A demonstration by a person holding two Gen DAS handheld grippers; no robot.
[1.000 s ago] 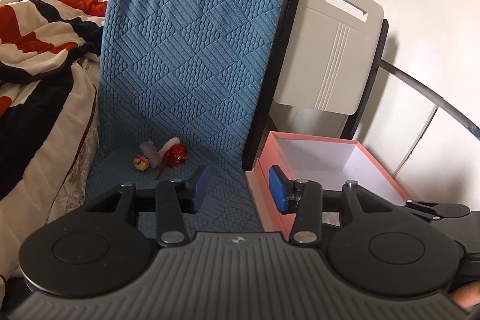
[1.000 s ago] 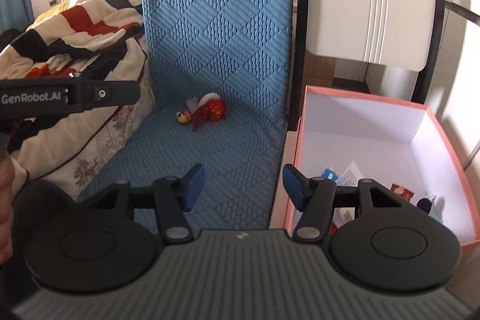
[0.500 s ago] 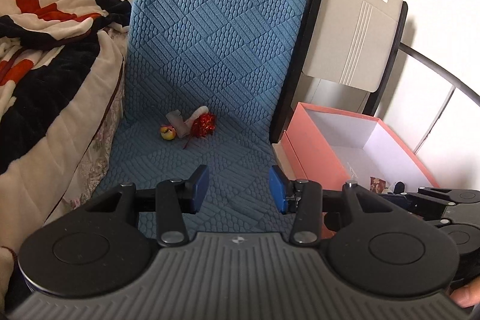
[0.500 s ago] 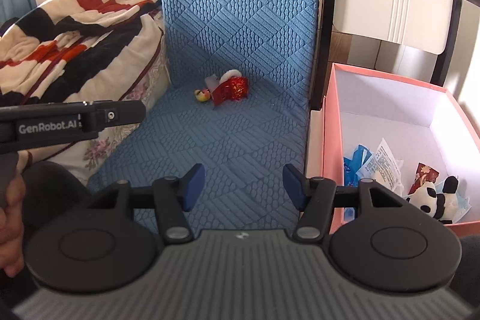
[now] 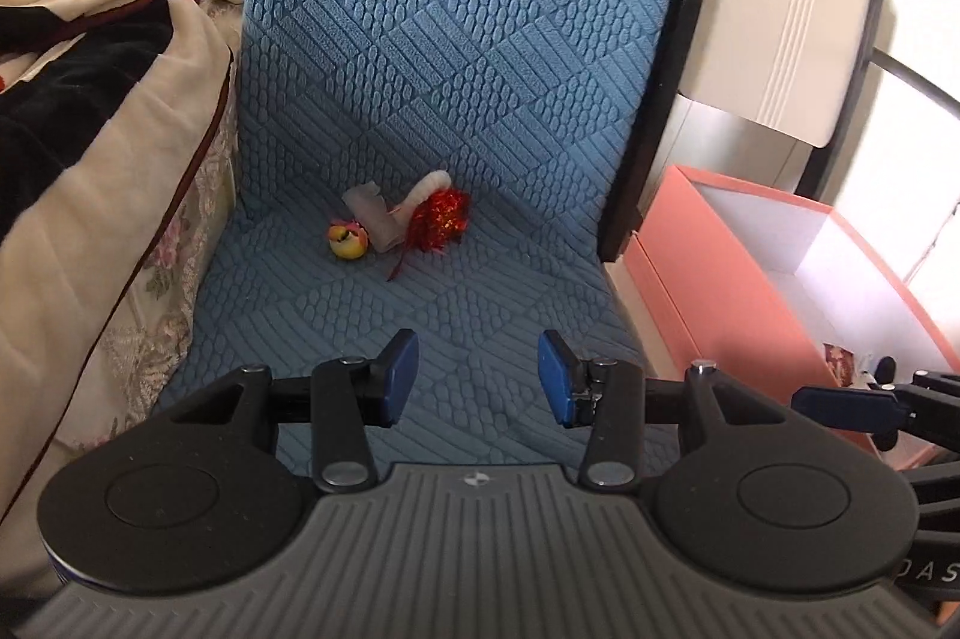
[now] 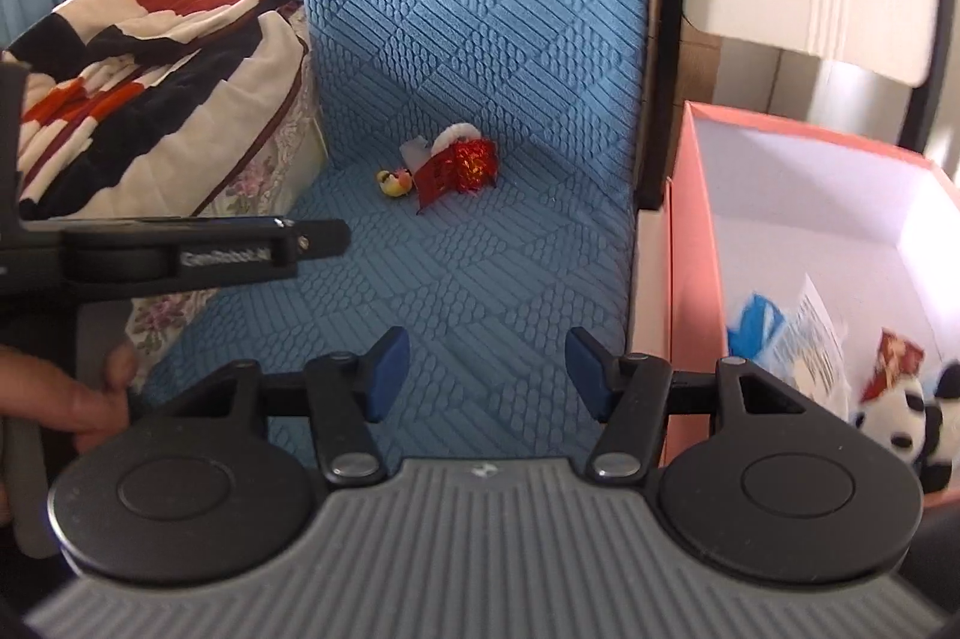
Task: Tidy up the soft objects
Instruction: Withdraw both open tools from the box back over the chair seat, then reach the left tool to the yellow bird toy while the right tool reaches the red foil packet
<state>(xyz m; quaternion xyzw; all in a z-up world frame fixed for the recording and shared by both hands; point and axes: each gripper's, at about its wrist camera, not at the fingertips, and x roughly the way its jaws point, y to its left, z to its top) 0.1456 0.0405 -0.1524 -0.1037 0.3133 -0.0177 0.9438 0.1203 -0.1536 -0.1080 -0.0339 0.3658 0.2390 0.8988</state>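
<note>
Several toys, a panda point(image 6: 900, 423) among them, already sit in my box point(image 6: 681, 279); with both claws point(image 5: 478, 378) point(image 6: 487, 372) open and empty, the red toy point(image 5: 438, 219) and duck point(image 5: 347, 240) remain on the mat point(image 5: 480, 99).

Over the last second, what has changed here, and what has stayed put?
Both grippers have come down and forward over the blue mat; the small toy cluster now looks nearer. The left gripper and right gripper stay open and empty; nothing was taken or let go. The toys on the mat and the panda in the pink box have not moved.
</note>
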